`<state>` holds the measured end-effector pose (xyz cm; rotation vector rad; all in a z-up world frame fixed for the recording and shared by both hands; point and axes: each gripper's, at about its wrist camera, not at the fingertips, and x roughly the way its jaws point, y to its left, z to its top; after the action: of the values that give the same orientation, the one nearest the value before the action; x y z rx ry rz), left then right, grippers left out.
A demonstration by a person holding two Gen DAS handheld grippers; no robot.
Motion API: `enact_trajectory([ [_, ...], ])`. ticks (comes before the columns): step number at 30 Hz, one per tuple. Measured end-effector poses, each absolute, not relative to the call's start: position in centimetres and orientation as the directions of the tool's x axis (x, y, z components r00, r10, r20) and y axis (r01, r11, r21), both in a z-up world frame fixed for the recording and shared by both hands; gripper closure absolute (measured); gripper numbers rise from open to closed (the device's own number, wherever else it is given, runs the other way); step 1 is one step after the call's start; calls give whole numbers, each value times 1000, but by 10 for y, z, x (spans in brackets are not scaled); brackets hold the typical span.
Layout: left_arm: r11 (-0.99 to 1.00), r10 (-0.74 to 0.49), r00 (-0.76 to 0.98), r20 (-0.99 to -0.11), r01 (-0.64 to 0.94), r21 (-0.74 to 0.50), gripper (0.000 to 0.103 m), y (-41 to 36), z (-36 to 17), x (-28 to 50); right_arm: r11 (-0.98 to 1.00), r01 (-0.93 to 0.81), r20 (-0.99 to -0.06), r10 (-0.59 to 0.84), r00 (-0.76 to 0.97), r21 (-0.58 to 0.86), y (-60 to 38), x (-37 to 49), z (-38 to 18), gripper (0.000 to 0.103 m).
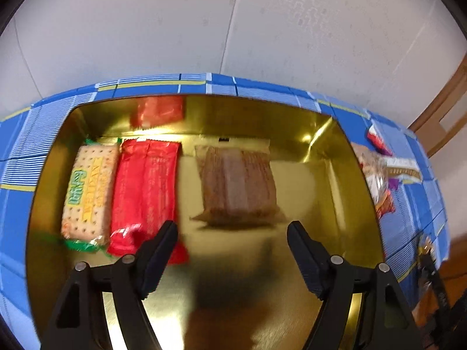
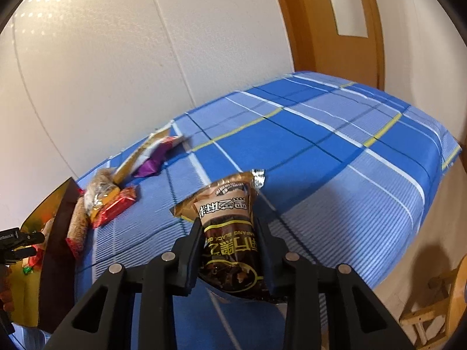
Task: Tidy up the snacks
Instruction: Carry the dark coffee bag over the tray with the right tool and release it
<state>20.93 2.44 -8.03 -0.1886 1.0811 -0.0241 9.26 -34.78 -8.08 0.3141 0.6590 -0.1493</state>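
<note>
Right gripper (image 2: 230, 239): jaws clamped on brown sachet (image 2: 230, 227), held clear above the tabletop (image 2: 335, 145), well right of the gold tin (image 2: 58, 233).
Left gripper (image 1: 232, 233): jaws spread wide, nothing between them, poised over the gold tin floor (image 1: 233, 277).
Tin contents, near to far: red packet (image 1: 146, 192) at left-centre, its near end beside the left finger; cracker pack (image 1: 87, 192) touching the red packet on its left; brown packet (image 1: 238, 186) right of the red packet, a gap between; all blurred.
Tin far wall (image 1: 248, 116): mirrors the red packet.
Loose snacks (image 2: 122, 180): just outside the tin's right wall, on blue plaid cloth; purple packet (image 2: 153, 160) farthest.
</note>
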Motion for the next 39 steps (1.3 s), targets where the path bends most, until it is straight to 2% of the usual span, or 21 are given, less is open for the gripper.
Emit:
enact_trajectory([
  [2,986,-89,466,-880,-83,-144,25,22,-81,202,951,205,-607,-23,794,232,-340,93,-77,69],
  [9,986,-138,440,-887,-22,-164,25,8,-84,178,961,110,-559,52,828,253,-315,93,-65,69],
  [17,989,-143,425,-894,27,-145,25,0,-90,164,969,46,-585,107,804,241,-280,106,-50,70],
  [18,988,-149,425,-893,28,-151,25,0,-90,164,971,18,-581,128,804,239,-271,109,-44,72],
  [19,987,-153,424,-893,26,-157,25,0,-90,163,970,-18,-573,158,804,241,-261,113,-37,91],
  [25,983,-172,405,-898,16,-181,25,12,-91,157,977,-159,-590,213,779,143,-214,134,-8,92],
  [27,981,-184,396,-900,19,-192,25,13,-92,154,978,-161,-657,208,725,133,-211,138,-16,86],
  [29,983,-179,405,-897,27,-184,25,13,-92,152,987,-122,-706,157,690,101,-214,135,-25,63],
  [34,982,-183,411,-893,30,-187,23,12,-91,150,989,-134,-832,125,540,62,-219,124,-58,59],
  [39,981,-190,411,-892,39,-191,22,6,-91,150,993,-73,-864,116,490,93,-227,127,-81,62],
])
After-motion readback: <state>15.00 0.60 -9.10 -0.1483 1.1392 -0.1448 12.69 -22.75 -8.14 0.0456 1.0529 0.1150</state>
